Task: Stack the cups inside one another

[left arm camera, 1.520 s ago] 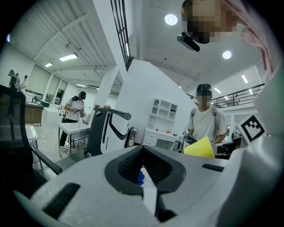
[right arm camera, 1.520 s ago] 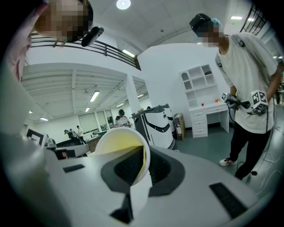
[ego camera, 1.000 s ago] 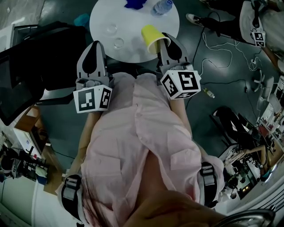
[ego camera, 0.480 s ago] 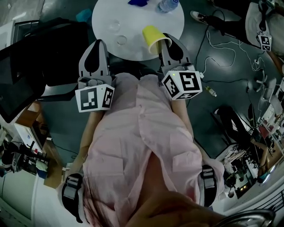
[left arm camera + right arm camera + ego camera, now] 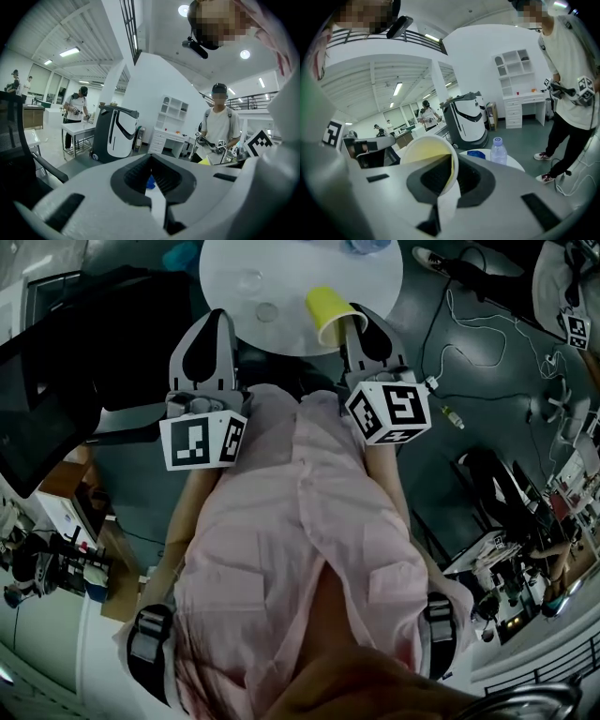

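Yellow cup (image 5: 328, 313) is clamped by its wall in the right gripper (image 5: 352, 324), tilted over the near edge of the round white table (image 5: 309, 268); the thin wall could buckle or slip if squeezed or swung hard, and a skewed approach could topple a clear cup (image 5: 268, 311) nearby or a second clear cup (image 5: 249, 279) beyond it. The yellow cup's inside shows empty, and the clear ones look empty too; the left gripper (image 5: 217, 320) has its jaws together on nothing.

Grey floor (image 5: 520, 136); white wall (image 5: 473, 61); perhaps mezzanine railing (image 5: 417, 40)
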### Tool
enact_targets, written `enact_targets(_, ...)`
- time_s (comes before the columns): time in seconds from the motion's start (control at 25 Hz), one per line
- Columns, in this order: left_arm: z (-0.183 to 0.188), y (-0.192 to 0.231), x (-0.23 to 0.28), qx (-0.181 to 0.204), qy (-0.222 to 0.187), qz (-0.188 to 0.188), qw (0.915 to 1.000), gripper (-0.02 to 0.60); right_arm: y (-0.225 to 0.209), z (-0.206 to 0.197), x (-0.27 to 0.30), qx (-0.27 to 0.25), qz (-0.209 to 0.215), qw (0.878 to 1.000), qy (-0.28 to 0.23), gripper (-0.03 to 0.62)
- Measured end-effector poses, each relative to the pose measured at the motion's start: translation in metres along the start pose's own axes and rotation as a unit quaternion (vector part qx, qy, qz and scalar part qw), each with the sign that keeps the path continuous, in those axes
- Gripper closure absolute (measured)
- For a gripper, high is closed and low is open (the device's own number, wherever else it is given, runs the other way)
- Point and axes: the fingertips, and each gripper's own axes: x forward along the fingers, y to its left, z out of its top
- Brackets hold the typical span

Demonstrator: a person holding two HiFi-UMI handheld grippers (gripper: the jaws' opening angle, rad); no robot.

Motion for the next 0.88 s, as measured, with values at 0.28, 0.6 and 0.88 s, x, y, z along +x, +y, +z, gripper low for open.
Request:
enact_targets(0.28,0.005,0.007,0.007,-0.001,0.01,-0.013,0.9999,0.566,0.007,-0.013,0.008,-0.003,-0.013,1.0,0.026,0.556)
enact_targets(0.6,0.001,0.013,0.005,-0.003,0.02,-0.017,0.9996,0.566,0.016,-0.027,0.021,-0.011,-0.008,0.999,0.05,0.556)
enact_targets(0.88,-0.002,0.025,-0.001,-0.001,0.026,-0.013,0.9996,0.566,0.028,-0.048,0.037,-0.019,0.0,0.997,0.079,0.556)
